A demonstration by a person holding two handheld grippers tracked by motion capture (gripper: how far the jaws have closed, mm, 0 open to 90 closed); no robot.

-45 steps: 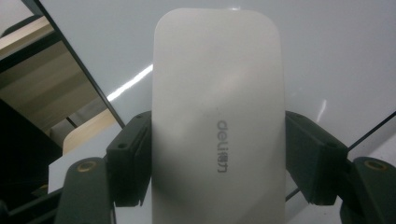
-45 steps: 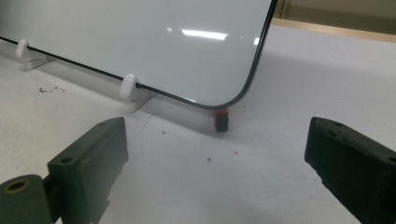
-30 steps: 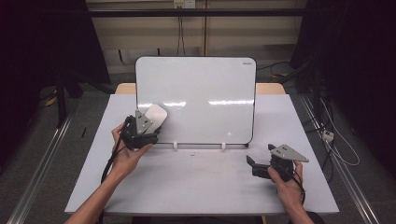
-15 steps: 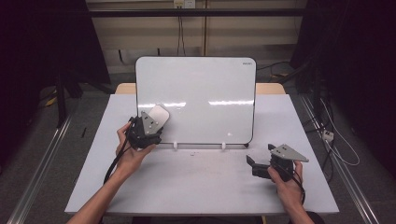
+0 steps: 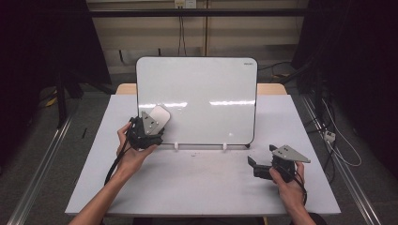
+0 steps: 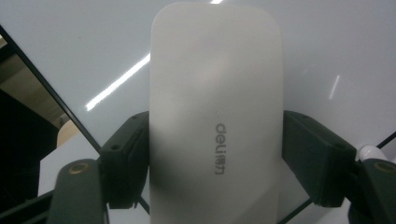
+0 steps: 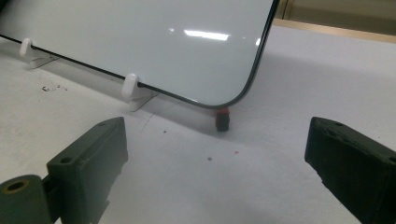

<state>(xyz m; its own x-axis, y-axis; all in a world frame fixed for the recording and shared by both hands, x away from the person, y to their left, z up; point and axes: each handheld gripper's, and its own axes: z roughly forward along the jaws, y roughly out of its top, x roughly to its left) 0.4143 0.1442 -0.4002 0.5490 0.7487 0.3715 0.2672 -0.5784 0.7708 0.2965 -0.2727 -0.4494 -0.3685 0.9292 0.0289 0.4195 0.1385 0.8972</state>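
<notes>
A white eraser marked "deli" lies flat against the lower left of the upright whiteboard. In the left gripper view the eraser stands between the black jaws of my left gripper, in front of the whiteboard. Those jaws have just been opening: the left pad still touches the eraser's side and a thin gap shows at the right pad. A hand holds this left gripper at the board's lower left corner. My right gripper rests on the table at the front right, jaws wide open and empty.
The whiteboard stands on white clip feet on the grey table. A small red and black piece sits under its lower right corner. Cables trail off both grippers. Dark curtains flank the table.
</notes>
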